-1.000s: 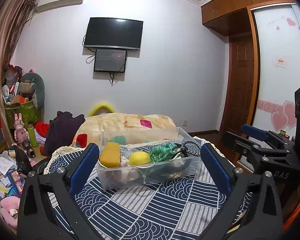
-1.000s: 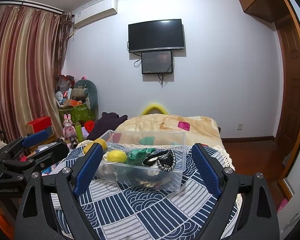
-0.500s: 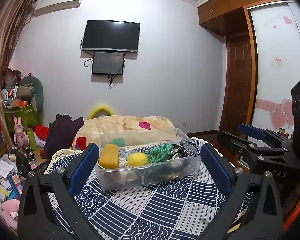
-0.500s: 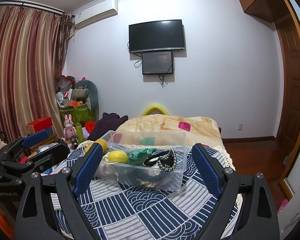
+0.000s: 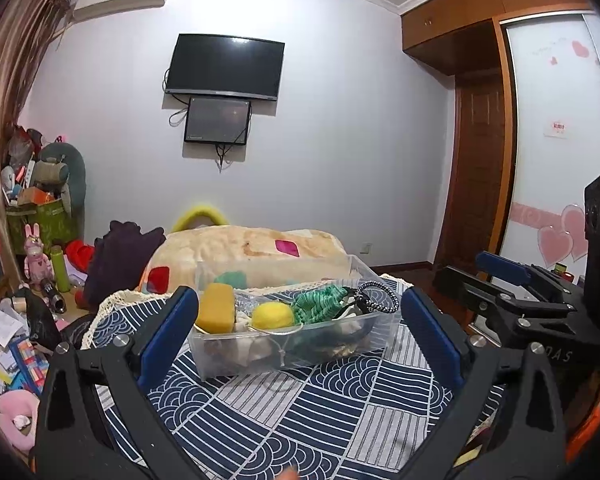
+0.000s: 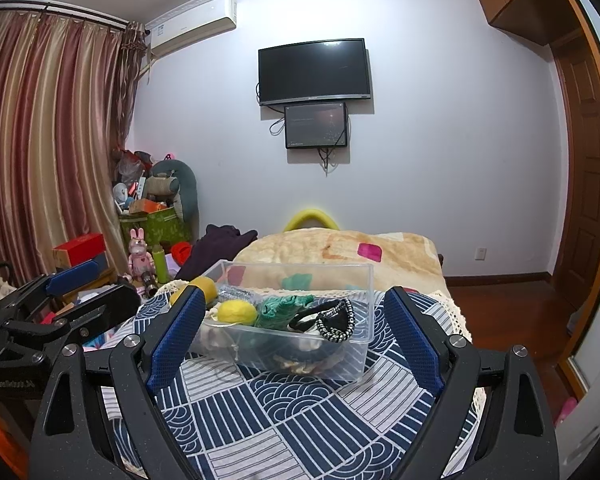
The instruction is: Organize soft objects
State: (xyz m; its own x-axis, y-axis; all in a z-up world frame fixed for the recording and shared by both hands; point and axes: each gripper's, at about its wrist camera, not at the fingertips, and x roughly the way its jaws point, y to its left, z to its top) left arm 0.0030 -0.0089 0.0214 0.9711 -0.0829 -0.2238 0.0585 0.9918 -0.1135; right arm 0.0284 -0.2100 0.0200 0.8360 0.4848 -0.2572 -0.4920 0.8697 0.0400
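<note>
A clear plastic bin (image 5: 300, 354) (image 6: 352, 360) stands on a blue patterned tablecloth (image 5: 300, 416) (image 6: 284, 408). It holds a yellow sponge (image 5: 216, 314), a yellow ball (image 5: 272, 316) (image 6: 236, 312), a green knit piece (image 5: 320, 308) (image 6: 280, 308) and a black-and-white cord (image 5: 376, 300) (image 6: 336, 320). My left gripper (image 5: 298, 340) is open and empty, held back from the bin. My right gripper (image 6: 296, 344) is open and empty, also in front of the bin. Each gripper shows at the edge of the other's view.
A beige blanket-covered bed (image 5: 252, 252) (image 6: 340, 252) lies behind the table. Toys, boxes and a green bin (image 6: 156, 228) crowd the left floor. A TV (image 6: 314, 72) hangs on the far wall. A wooden door and wardrobe (image 5: 480, 180) stand at right.
The left gripper's view has shifted slightly, with the bin sitting a little higher in frame. The right gripper has hardly moved. Both stay open and empty.
</note>
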